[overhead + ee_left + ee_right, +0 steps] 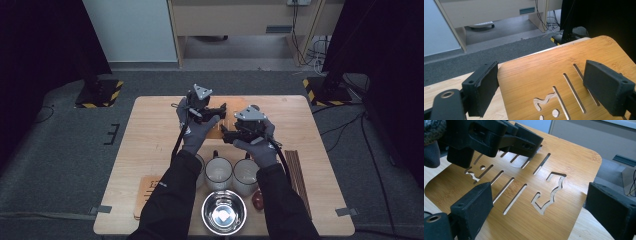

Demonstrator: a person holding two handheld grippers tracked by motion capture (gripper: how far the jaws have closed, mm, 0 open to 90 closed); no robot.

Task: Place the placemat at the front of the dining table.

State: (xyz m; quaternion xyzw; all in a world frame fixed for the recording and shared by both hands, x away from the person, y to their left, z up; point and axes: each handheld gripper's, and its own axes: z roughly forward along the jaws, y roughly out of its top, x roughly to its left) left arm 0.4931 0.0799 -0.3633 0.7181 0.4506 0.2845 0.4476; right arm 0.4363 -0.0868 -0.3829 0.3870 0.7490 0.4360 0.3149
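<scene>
**Both sets of fingers spread wide over the slotted bamboo board**

Fingers on the left gripper stood wide apart with nothing between them but air, hanging over the near-left corner of the bamboo board. Same deal with the right gripper: pads wide, nothing pinched, hovering above the board's cut-out slots, and the left gripper's jaws showed across from it in that view. From the high view, left gripper and right gripper sat close together over the board, which lay flat near the middle of the table.

My guess on handling: thin, stiff and light, but flat on the wood, so hard to get under. I'd nip an overhanging edge or corner, or hook a jaw in a slot. Smooth finish might slip.

Mugs, a steel bowl and chopsticks waited nearer the person.
</scene>
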